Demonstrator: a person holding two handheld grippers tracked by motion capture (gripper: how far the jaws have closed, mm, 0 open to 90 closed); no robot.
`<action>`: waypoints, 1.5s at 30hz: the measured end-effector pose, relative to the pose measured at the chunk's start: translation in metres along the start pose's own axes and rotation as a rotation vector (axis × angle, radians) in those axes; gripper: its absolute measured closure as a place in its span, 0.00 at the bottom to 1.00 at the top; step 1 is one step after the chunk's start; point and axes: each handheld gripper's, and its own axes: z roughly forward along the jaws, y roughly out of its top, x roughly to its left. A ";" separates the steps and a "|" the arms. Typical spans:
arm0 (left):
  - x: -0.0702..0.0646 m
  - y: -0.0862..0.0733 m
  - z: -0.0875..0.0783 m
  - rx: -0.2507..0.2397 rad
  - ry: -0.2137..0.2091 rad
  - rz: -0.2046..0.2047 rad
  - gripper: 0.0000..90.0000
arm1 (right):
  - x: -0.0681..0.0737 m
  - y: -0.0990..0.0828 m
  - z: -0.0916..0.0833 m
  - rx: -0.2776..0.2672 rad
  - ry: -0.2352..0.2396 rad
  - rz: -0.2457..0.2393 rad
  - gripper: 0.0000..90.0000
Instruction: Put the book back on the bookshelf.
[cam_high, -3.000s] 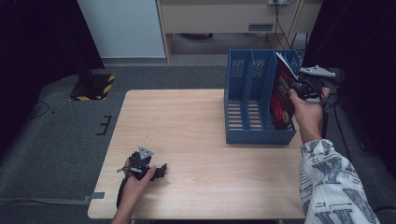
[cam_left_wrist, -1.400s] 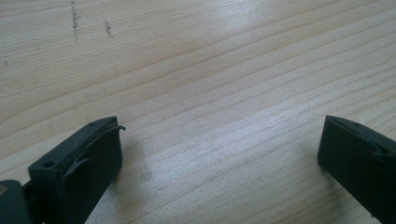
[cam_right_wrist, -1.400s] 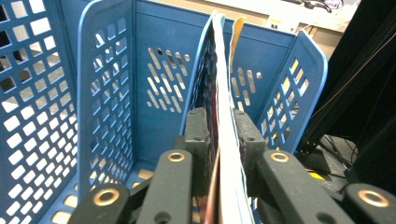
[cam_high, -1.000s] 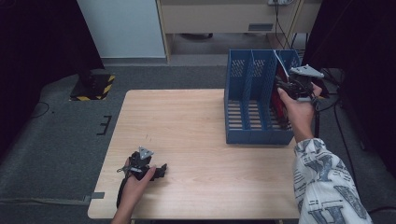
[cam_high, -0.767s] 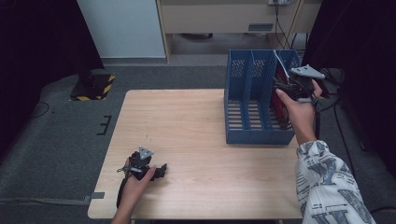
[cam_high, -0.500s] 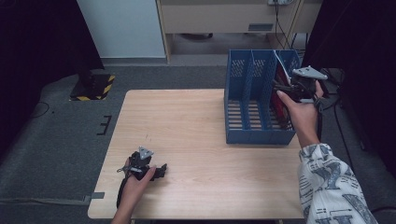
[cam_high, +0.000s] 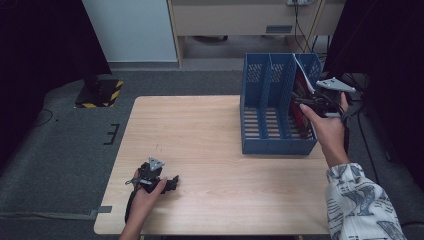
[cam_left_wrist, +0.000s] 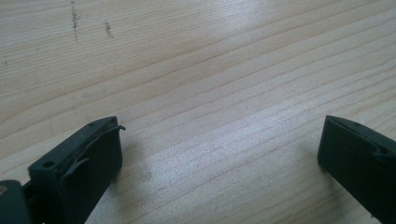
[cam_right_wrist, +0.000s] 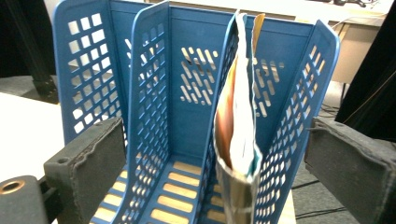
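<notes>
Up close, right claw (cam_right_wrist: 210, 154) gapes wide before a magazine (cam_right_wrist: 238, 121) in the rack (cam_right_wrist: 149, 93); left claw (cam_left_wrist: 219, 163) wide over table (cam_left_wrist: 210, 70).

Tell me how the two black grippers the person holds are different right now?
The left gripper lies low on the pale wooden table, near its front edge; the right gripper is held up at the blue plastic file rack. The left faces bare wood; the right faces a red magazine. Both are open.

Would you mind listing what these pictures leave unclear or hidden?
- Magazine, right gripper view: seen edge-on, so its cover and title are unreadable; its lower end runs off the bottom edge.
- Magazine, high view: mostly hidden by the blue file rack wall and the right gripper.
- Left gripper, high view: jaws too small; the hand covers part.
</notes>
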 end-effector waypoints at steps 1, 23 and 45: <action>0.000 0.000 0.000 0.000 0.000 0.000 0.00 | 0.001 -0.001 -0.001 0.001 0.003 0.002 0.06; 0.000 0.000 0.000 0.000 0.001 -0.001 0.00 | 0.005 -0.028 -0.018 0.008 0.047 0.008 0.04; 0.000 0.000 0.000 0.000 0.001 -0.002 0.00 | 0.018 -0.056 -0.035 0.048 0.085 -0.006 0.04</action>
